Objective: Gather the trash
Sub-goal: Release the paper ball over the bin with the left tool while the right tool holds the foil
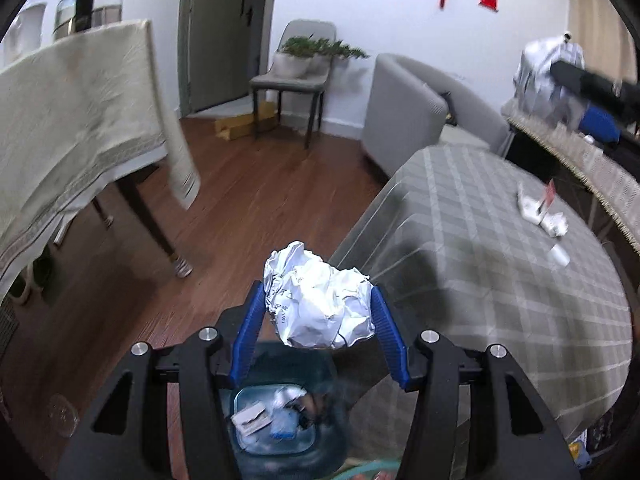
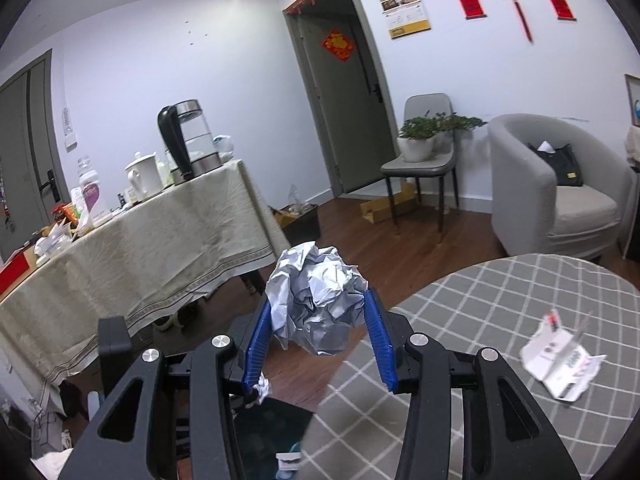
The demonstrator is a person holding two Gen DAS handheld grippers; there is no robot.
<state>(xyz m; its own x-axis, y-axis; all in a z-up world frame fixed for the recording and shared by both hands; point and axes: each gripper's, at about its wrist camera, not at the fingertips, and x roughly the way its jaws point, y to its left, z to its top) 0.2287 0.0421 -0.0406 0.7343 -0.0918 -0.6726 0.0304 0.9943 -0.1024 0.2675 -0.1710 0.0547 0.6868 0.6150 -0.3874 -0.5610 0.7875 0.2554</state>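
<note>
Left fingers [image 1: 319, 312] clamp paper ball [image 1: 318, 300] above bin [image 1: 280, 420]; right fingers [image 2: 318, 312] clamp second ball [image 2: 316, 300] beside worktop [image 2: 460, 360].

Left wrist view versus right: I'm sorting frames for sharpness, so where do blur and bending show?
Left wrist view: the draped tablecloth and the trash bin below the left gripper are smeared, while its paper ball is crisp. Right wrist view: sharper overall; the door frame bows from fisheye, and the right gripper holds a crisp paper wad.
</note>
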